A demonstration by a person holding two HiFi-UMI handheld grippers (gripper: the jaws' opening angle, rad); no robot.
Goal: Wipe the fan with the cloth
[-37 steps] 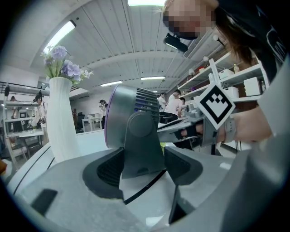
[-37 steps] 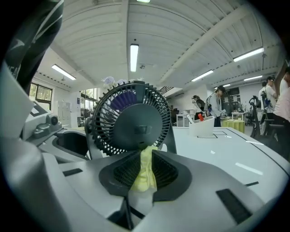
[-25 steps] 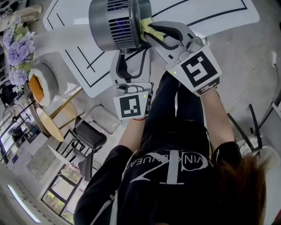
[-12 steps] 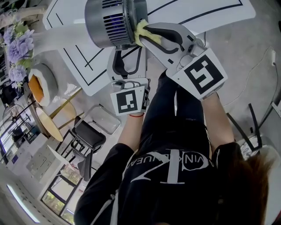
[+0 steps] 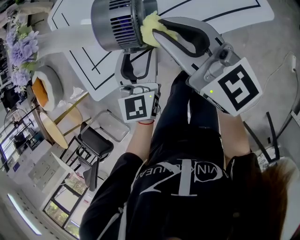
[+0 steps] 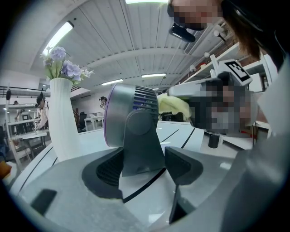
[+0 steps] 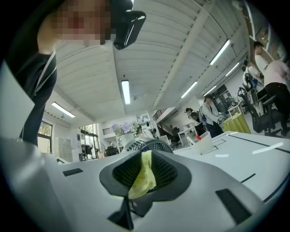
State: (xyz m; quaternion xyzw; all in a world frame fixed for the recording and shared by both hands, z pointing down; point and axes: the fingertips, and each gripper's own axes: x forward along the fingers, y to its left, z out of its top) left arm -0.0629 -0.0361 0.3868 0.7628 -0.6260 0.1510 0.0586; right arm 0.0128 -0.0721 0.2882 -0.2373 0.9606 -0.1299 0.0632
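Observation:
The grey fan (image 5: 117,22) stands on the white table (image 5: 225,14); its round head faces left in the head view. My left gripper (image 5: 138,60) reaches in from below, and its dark pads sit against both sides of the fan's stand (image 6: 140,145). My right gripper (image 5: 159,29) comes in from the right, shut on a yellow cloth (image 5: 151,27) that is pressed against the rear rim of the fan head. In the right gripper view the cloth (image 7: 142,179) hangs pinched between the pads, with the fan's grille (image 7: 147,146) just beyond it.
A white vase of purple flowers (image 6: 61,122) stands left of the fan. A small black cylinder (image 6: 213,139) and a white cup (image 7: 201,144) are also on the table. Below the table's edge are a chair (image 5: 93,145), a round yellow table (image 5: 51,131) and an orange-lined basket (image 5: 44,89).
My right gripper has risen with the cloth, sliding it up along the fan head's rear rim. The left gripper has stayed in place at the stand.

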